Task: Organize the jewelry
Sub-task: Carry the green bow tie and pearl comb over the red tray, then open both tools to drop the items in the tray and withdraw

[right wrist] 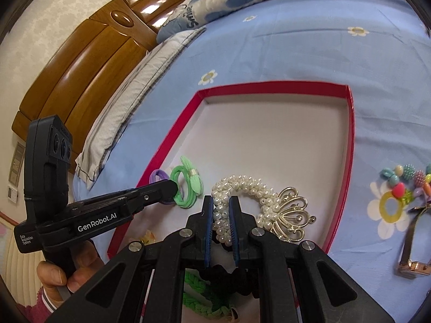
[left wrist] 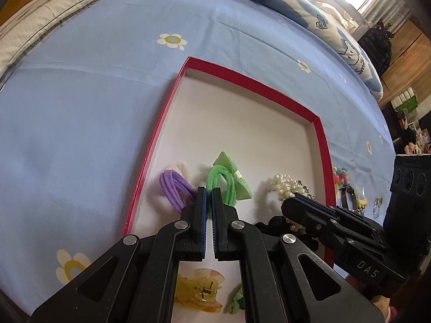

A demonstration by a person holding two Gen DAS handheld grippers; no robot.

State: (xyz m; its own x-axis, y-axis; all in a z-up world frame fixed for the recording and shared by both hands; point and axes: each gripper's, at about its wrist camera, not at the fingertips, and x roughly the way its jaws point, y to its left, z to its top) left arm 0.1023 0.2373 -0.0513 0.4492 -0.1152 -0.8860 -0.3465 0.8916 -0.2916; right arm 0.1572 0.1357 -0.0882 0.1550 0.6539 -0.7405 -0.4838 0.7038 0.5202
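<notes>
A red-rimmed box (left wrist: 159,123) (right wrist: 172,140) with a white floor lies on the blue sheet. My left gripper (left wrist: 209,192) is shut on the green bow hair tie (left wrist: 229,177) (right wrist: 188,185), beside a purple hair tie (left wrist: 175,188) (right wrist: 159,175). My right gripper (right wrist: 221,202) (left wrist: 293,197) is shut on the pearl scrunchie (right wrist: 242,188) (left wrist: 285,185), which carries a gold crown charm (right wrist: 291,212). A yellow claw clip (left wrist: 199,290), a braided green tie (right wrist: 204,296) and a black scrunchie (right wrist: 231,274) lie at the box's near end.
Outside the box on the right lie a colourful bead bracelet (right wrist: 404,180) (left wrist: 340,175) and a watch with a strap (right wrist: 412,245). A grey pillow (right wrist: 129,99) and a patterned quilt (left wrist: 296,2) lie further back. A wooden headboard (right wrist: 80,64) stands on the left.
</notes>
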